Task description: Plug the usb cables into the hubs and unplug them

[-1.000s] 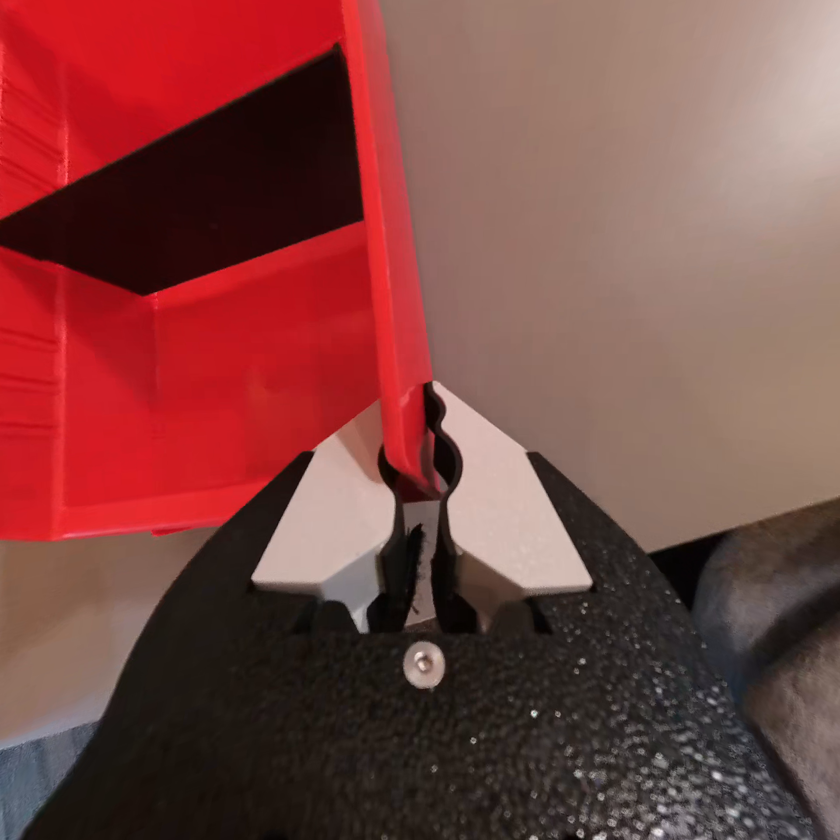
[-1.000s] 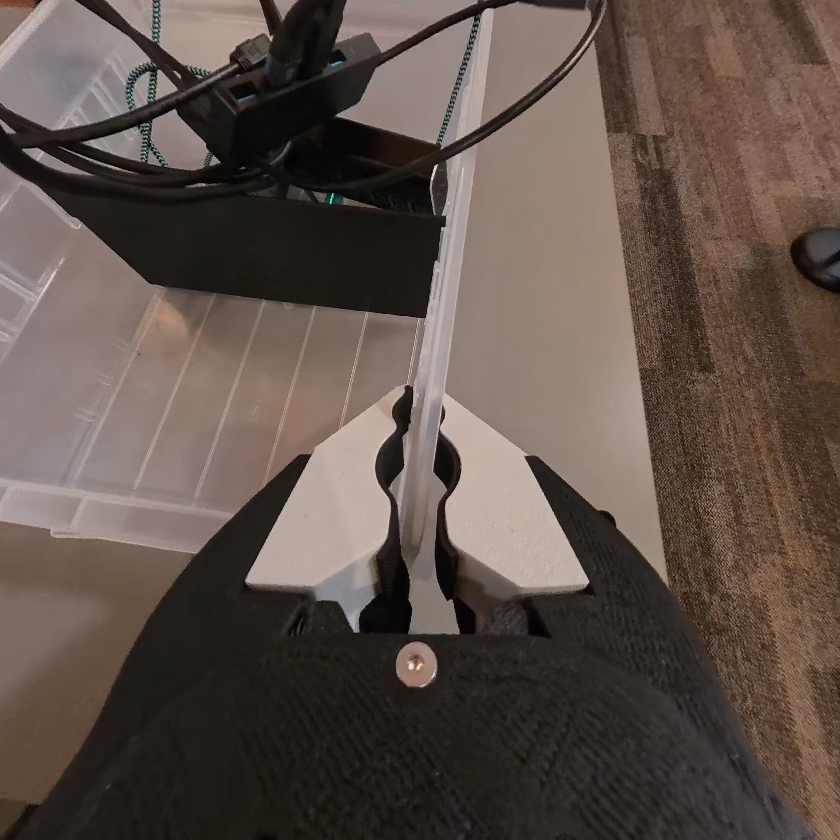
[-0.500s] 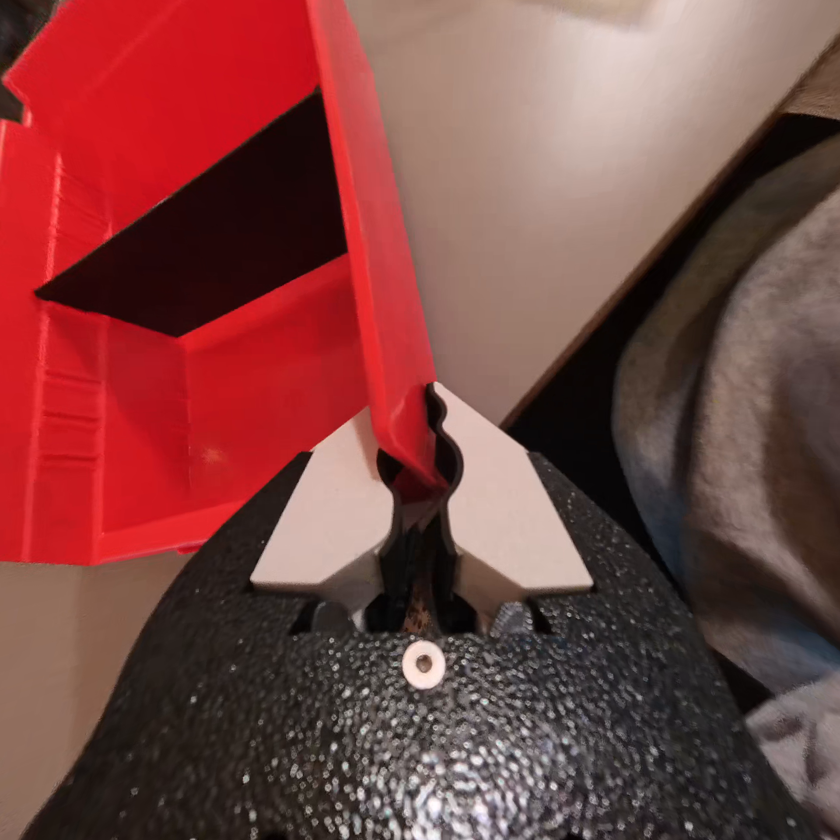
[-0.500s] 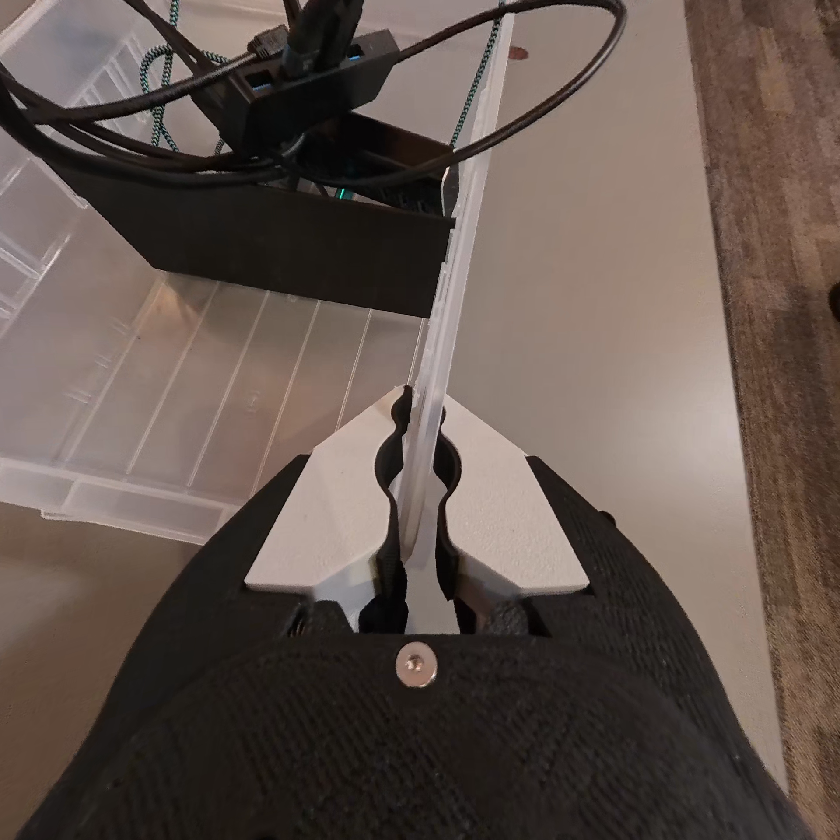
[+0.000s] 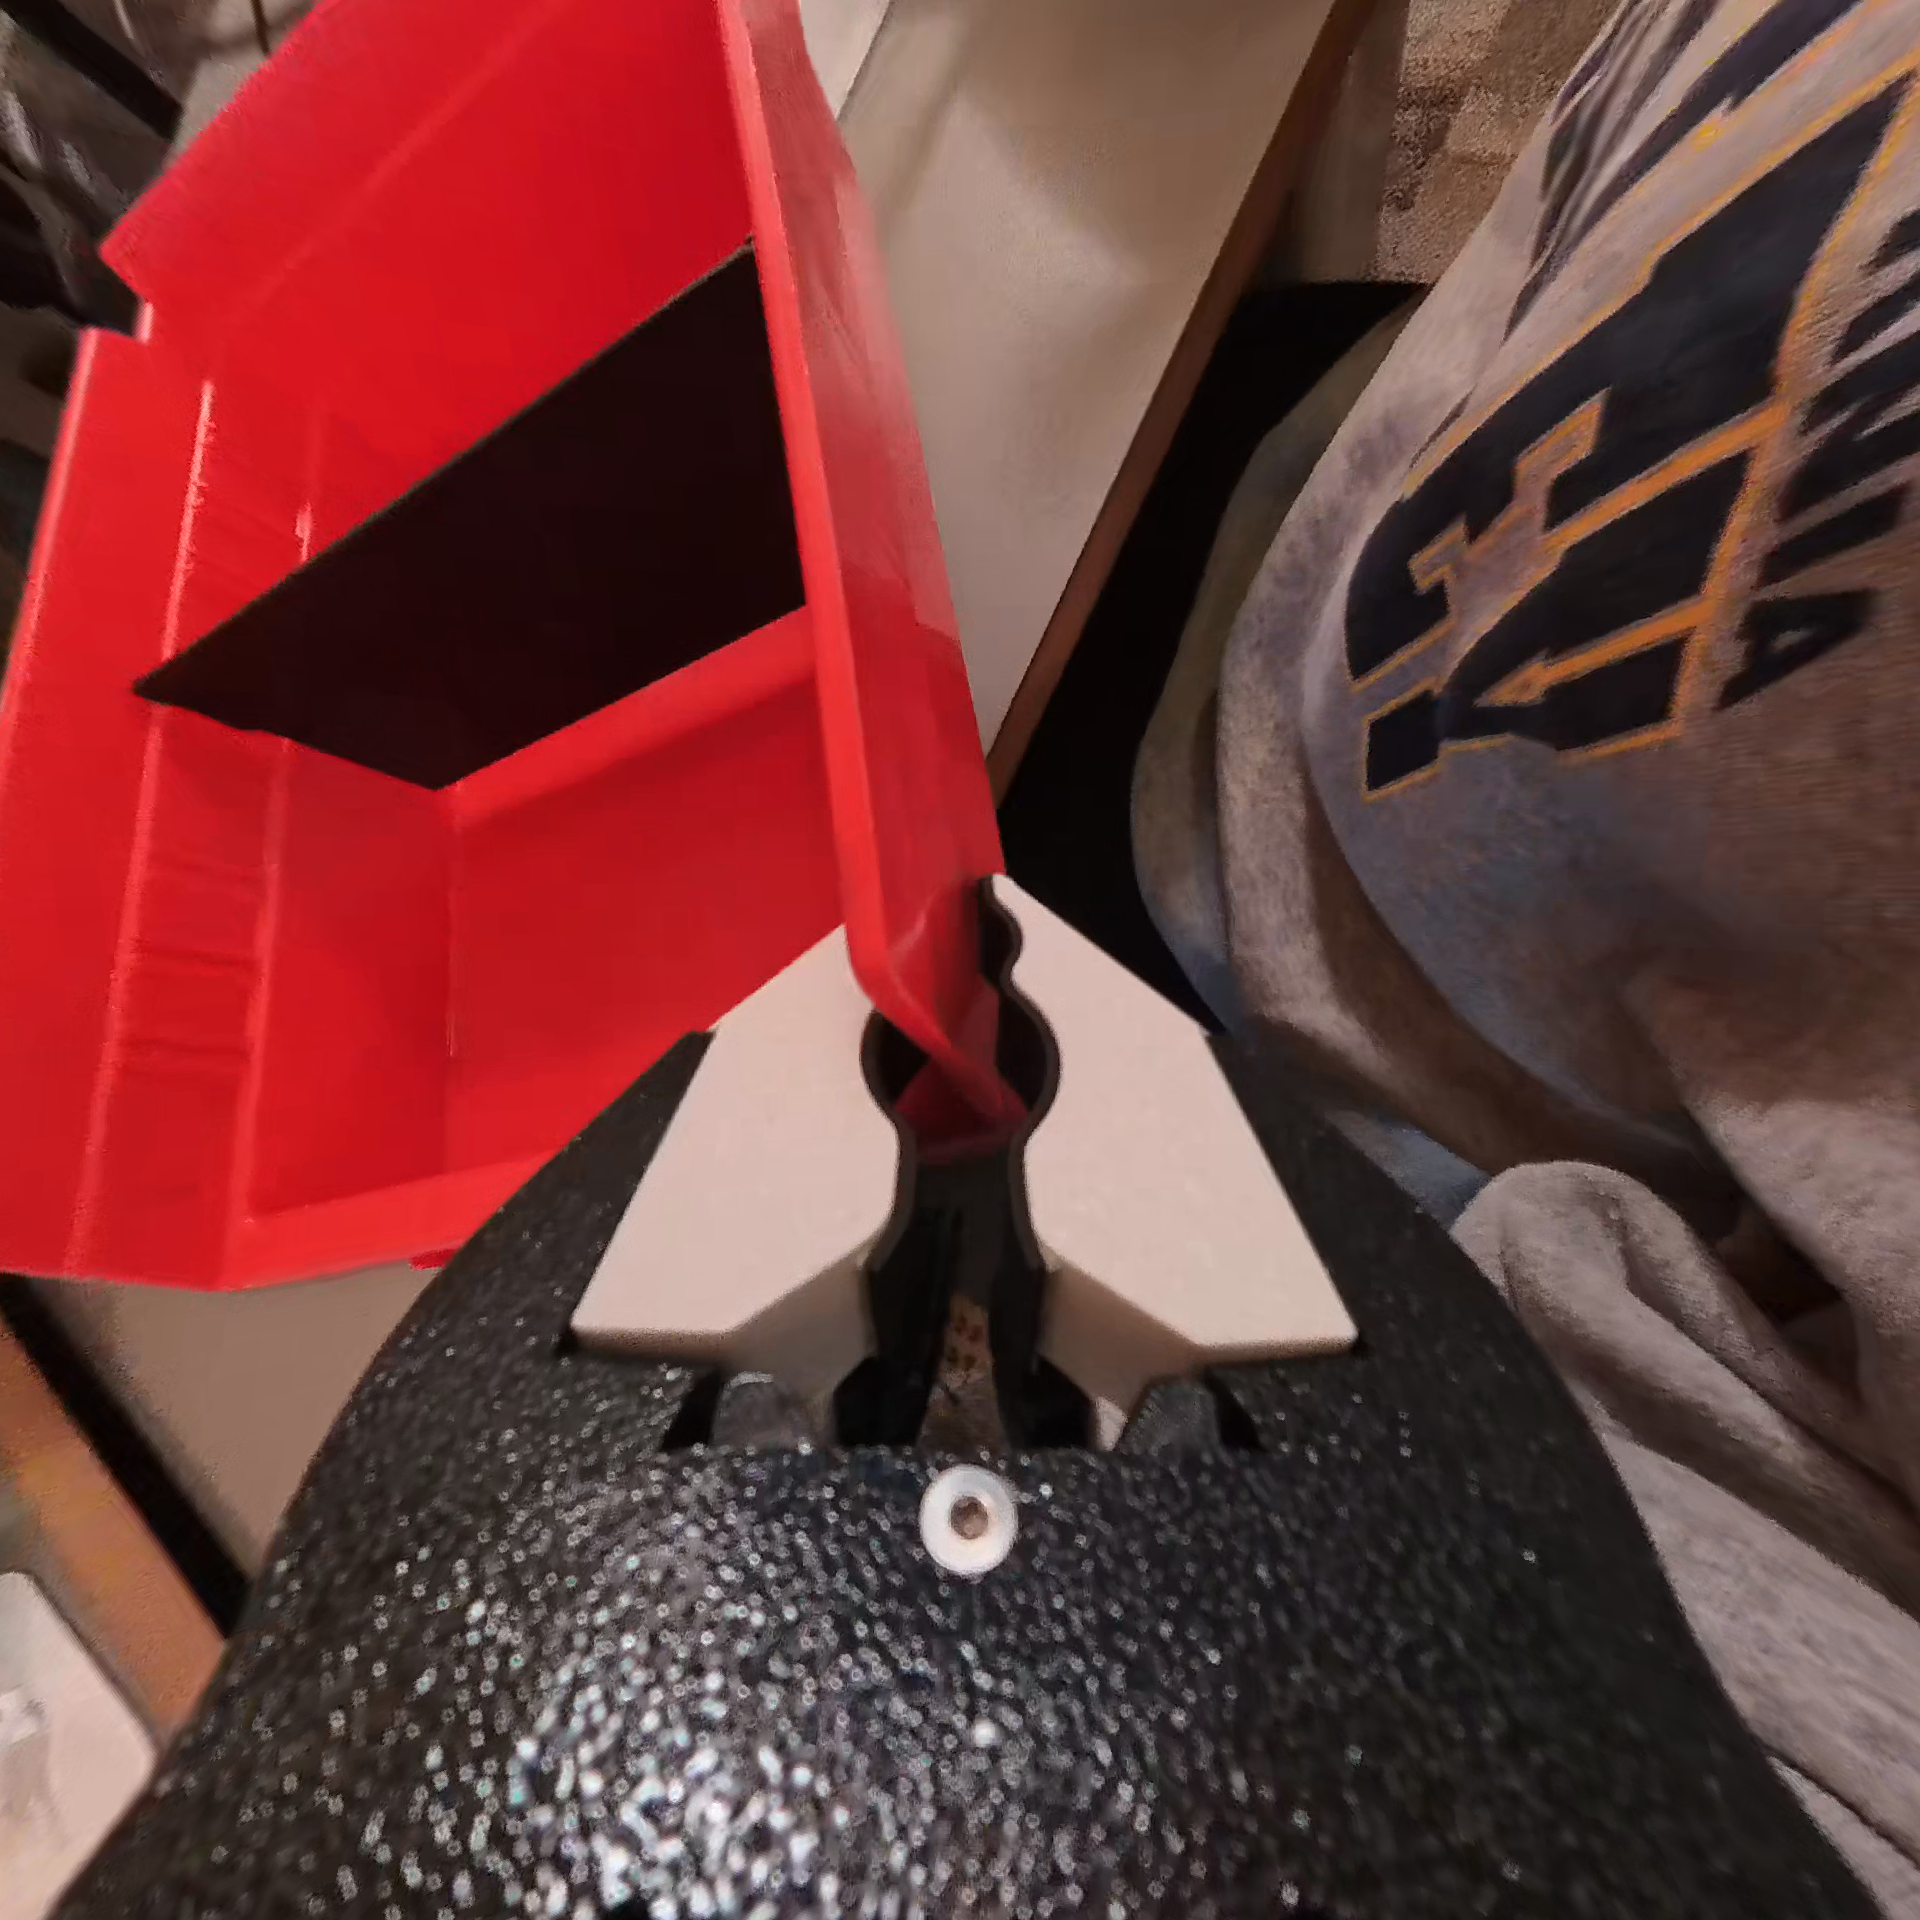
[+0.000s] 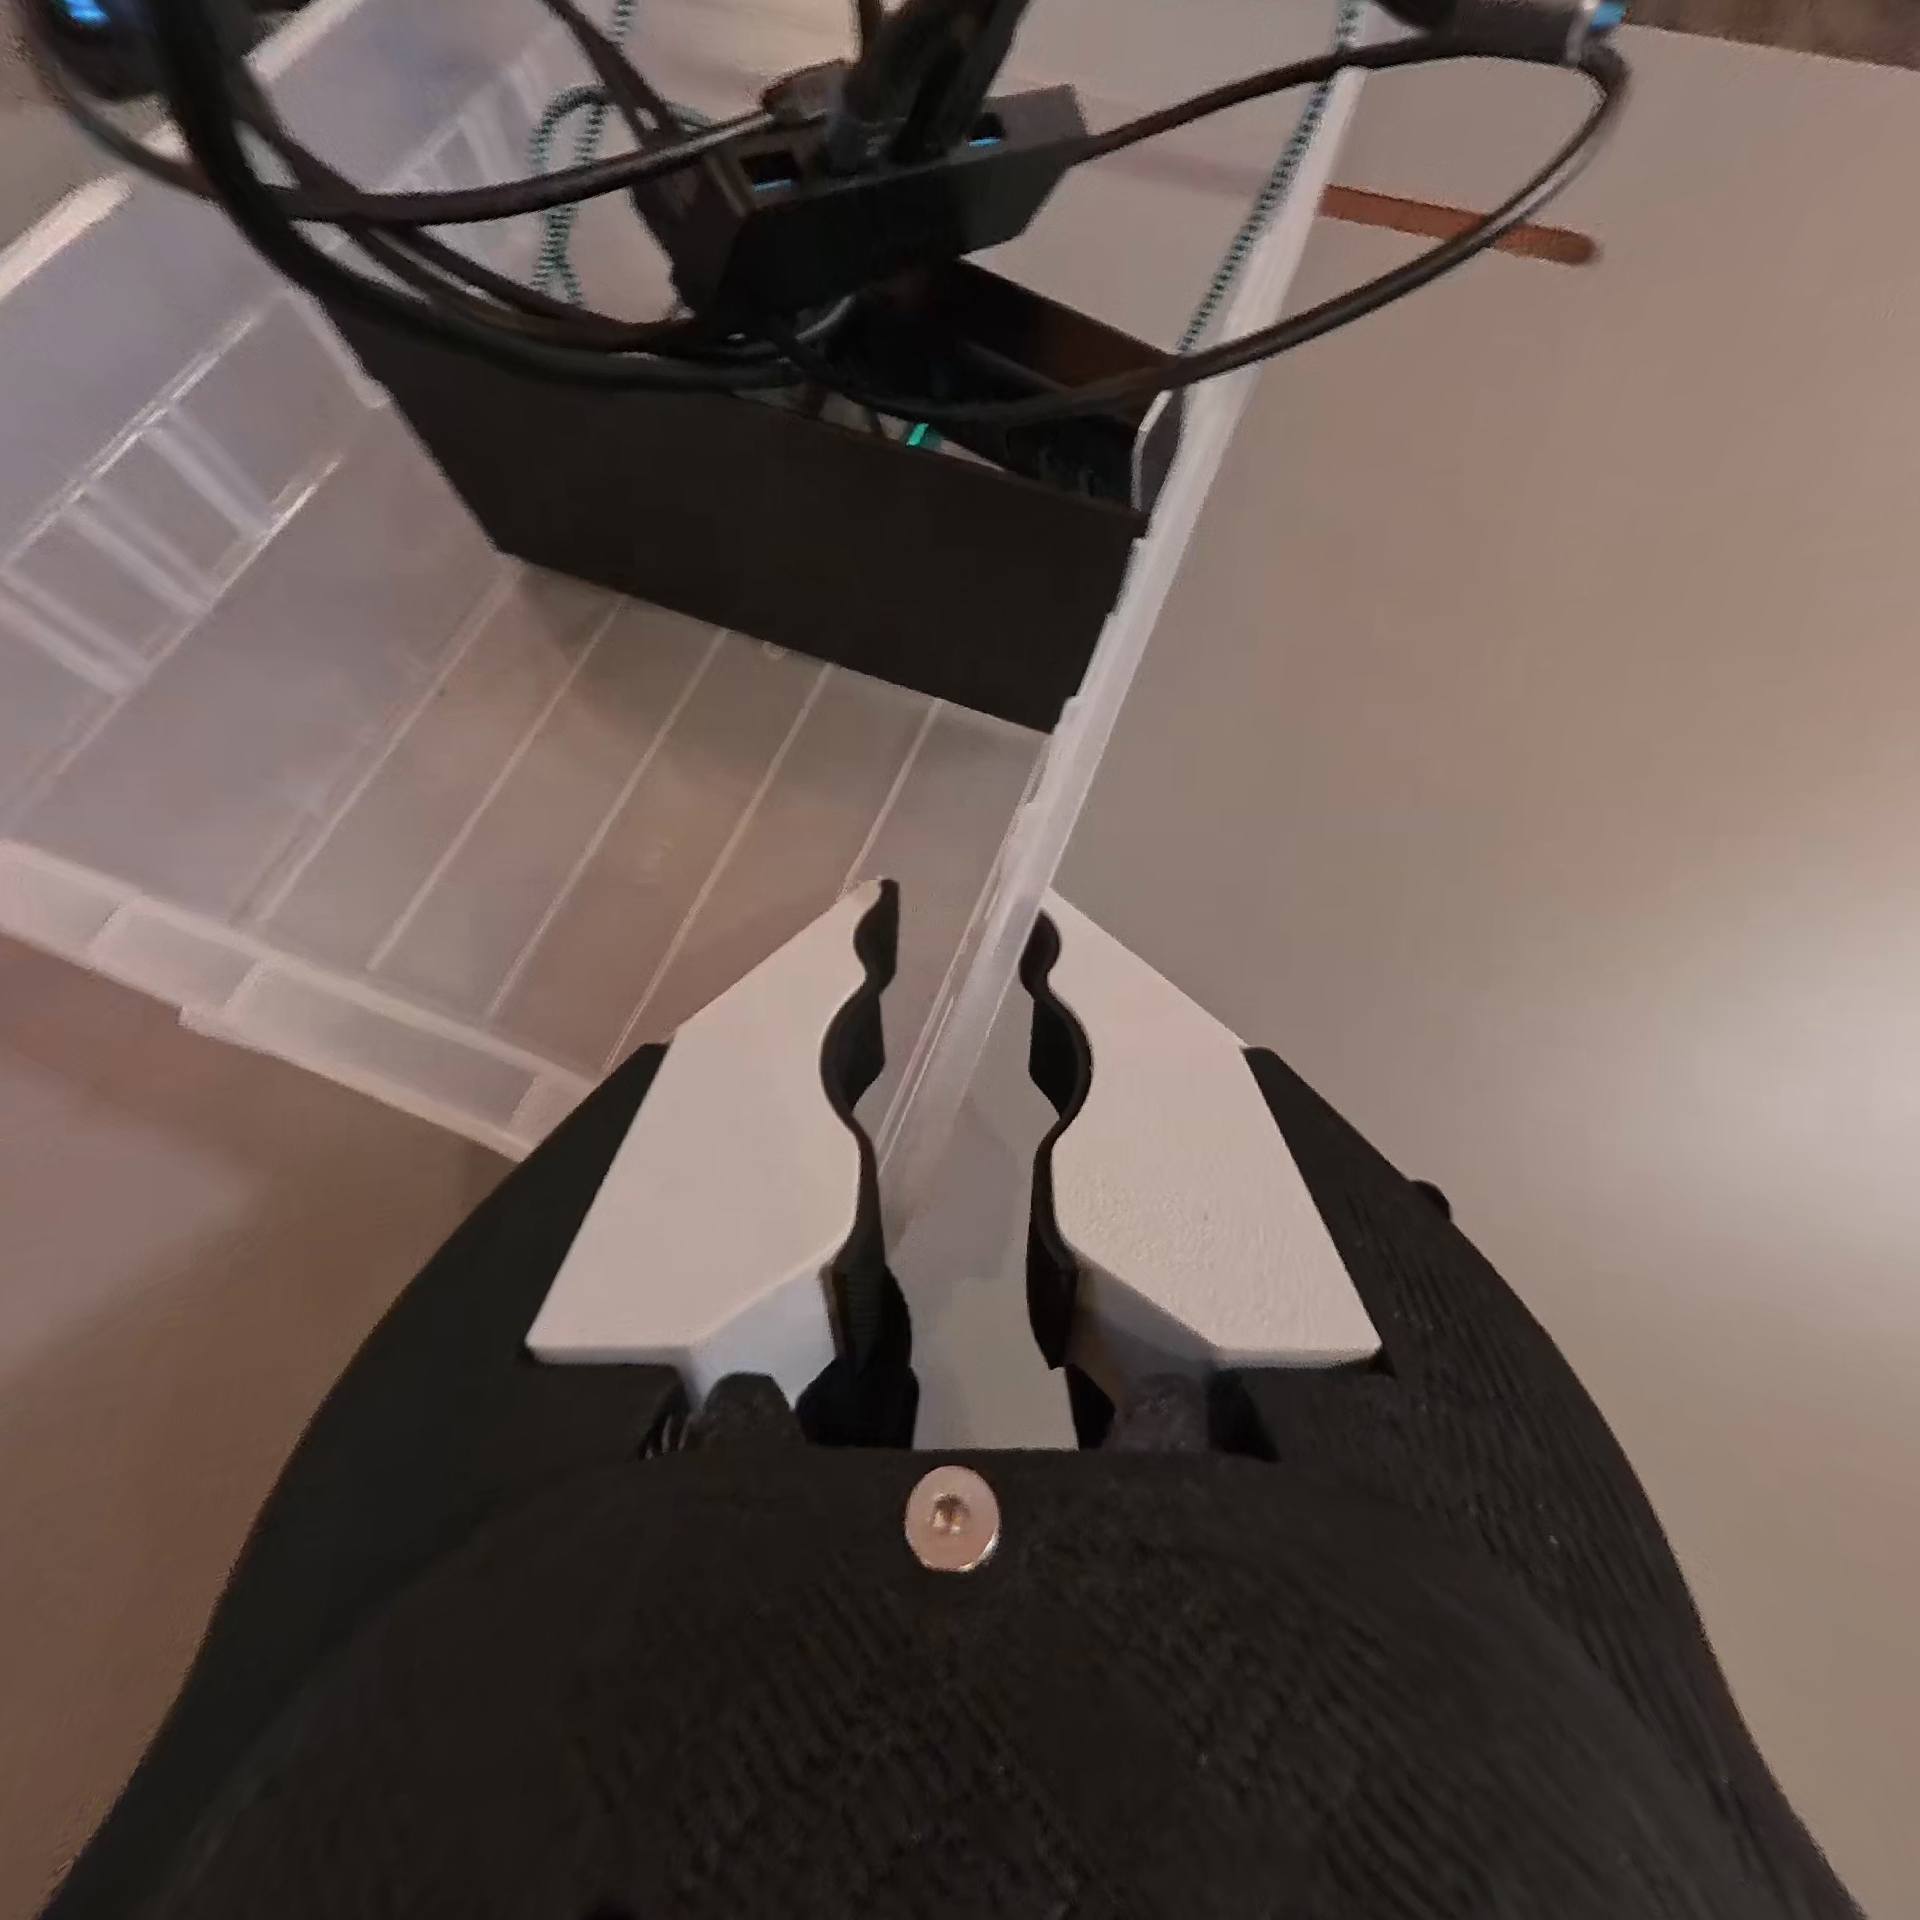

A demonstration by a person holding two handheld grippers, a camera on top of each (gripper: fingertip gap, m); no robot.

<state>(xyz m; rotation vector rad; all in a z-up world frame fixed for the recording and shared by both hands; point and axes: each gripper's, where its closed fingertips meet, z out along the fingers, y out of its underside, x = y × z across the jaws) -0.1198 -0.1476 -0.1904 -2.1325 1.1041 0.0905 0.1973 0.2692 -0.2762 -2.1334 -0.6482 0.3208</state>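
1. Left gripper [image 5: 971,1029] is pinching the side wall of an empty red plastic bin [image 5: 436,727], holding it off the beige tabletop [image 5: 1039,312]; a black divider panel [image 5: 499,582] is crossing its inside.
2. Right gripper [image 6: 961,1049] is sitting parted around the wall of a clear ribbed plastic bin [image 6: 520,790], with a gap showing on its left.
3. Black USB hub [image 6: 894,208] and looping black cables [image 6: 1351,301] are lying in that bin's far end behind a black partition [image 6: 790,540].
4. Cables look limp and springy, the hub light and rigid; gripping a plug's hard housing seems safest.
5. Motion blur is hiding which ports are occupied; a green-braided cable [image 6: 556,218] is only partly showing.
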